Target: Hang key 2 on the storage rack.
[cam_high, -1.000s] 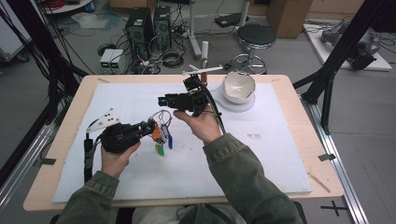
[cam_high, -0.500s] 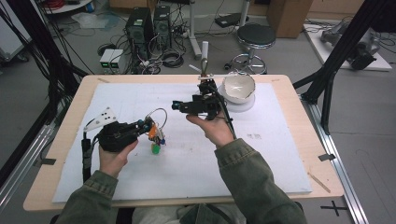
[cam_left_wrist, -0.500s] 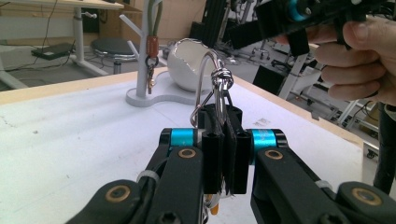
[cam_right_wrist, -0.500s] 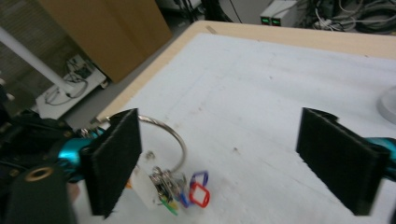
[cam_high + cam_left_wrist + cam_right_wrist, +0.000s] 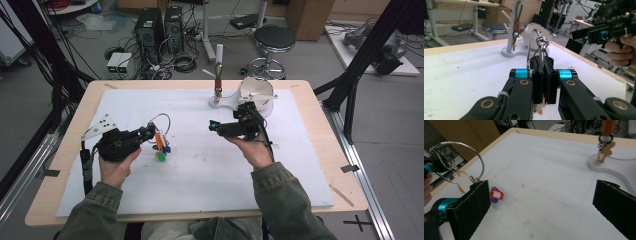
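A: Two grippers are seen at work over the table [image 5: 300,150]. The left gripper [image 5: 148,132] is pressed together on a ring [image 5: 537,47] of wire, and the ring is held just above the white mat [image 5: 200,165], towards its left side.

B: Is anything carried on the ring?

A: Tags [image 5: 161,145] in orange, blue and green are hung from it, down near the mat. In the right gripper view a red tag [image 5: 496,194] is made out beside the ring, a little blurred.

B: And the right gripper [image 5: 214,126]?

A: Its jaws have just been opening and are now spread wide, with nothing between them. It is held level, well apart from the ring and pointed towards it. Behind it, a key [image 5: 218,90] is hung on the stand [image 5: 222,102] next to the bowl [image 5: 256,91].

B: Which step is judged to be in hand?

A: The key seems to be left on the stand already, and a reach back to the ring is likely in hand, perhaps for another item. That much cannot be told for certain.

B: What is called for next?

A: The ring must be kept steady by the left gripper. The open jaws must be brought around one tag alone and closed on it cleanly, so that the neighbouring tags are not caught.
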### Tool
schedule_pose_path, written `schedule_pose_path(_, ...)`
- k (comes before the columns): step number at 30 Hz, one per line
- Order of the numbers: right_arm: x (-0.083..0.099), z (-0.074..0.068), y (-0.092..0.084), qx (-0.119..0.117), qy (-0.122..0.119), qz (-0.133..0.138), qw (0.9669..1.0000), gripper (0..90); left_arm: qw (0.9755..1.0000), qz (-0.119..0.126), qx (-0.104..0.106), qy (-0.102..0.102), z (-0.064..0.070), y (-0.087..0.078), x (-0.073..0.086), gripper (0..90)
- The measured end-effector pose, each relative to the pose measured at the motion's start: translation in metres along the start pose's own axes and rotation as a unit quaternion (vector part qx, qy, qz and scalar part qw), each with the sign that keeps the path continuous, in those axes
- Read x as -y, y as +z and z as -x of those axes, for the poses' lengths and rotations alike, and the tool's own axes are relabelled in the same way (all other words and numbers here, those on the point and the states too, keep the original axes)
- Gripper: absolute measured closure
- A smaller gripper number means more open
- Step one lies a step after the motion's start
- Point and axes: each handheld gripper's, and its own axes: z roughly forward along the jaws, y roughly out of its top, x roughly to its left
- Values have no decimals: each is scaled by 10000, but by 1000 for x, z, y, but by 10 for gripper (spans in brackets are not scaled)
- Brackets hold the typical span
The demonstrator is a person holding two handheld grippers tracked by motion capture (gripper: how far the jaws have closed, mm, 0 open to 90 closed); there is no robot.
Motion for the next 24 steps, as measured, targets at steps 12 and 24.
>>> schedule_pose_path(12, 22, 35, -37, 251, 139, 372, 9989, 6, 9998, 12, -190, 23, -4, -4, -4, 868)
schedule_pose_path(24, 35, 54, -49, 373, 260, 545, 9975, 6, 9993, 81, -356, 128, -14, -11, -20, 868)
